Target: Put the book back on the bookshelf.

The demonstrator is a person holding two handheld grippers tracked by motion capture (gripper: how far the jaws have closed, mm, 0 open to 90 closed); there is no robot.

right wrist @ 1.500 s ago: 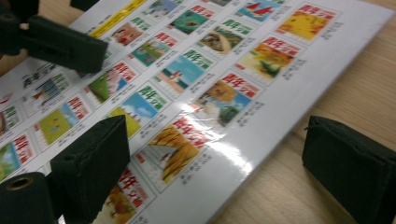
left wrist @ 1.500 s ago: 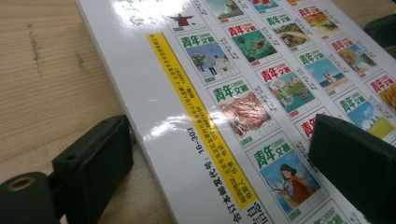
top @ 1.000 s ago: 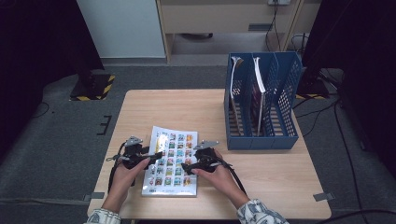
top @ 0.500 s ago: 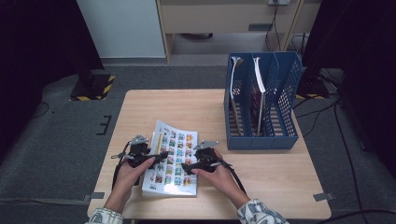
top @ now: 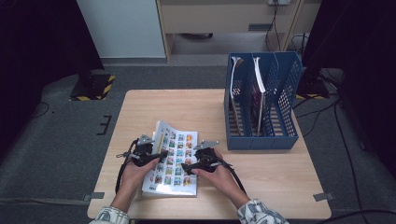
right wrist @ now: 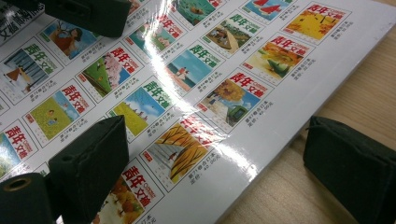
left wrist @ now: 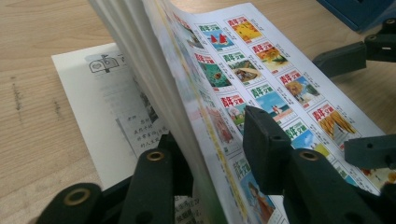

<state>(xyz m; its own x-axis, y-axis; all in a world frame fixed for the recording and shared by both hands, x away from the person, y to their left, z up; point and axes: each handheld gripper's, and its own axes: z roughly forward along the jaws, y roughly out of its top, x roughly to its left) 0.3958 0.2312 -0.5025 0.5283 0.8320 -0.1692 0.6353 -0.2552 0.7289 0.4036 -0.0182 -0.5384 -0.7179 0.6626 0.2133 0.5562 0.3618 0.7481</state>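
Note:
A magazine with a cover of small coloured pictures lies on the wooden table in front of the person. My left gripper is at its left edge. In the left gripper view one jaw is under a lifted bundle of pages and the other stands over the cover. The jaws have just been closing with the pages between them, and a small gap still shows. My right gripper is open and straddles the magazine's right edge, one jaw over the cover, the other over bare wood.
A blue mesh file rack stands at the table's right, with a couple of thin books upright in its compartments. The far half of the table is bare wood. Dark floor surrounds the table.
The left gripper has slid in under the magazine's left edge, and the cover and pages there have risen into a curl. The right hand has kept still.

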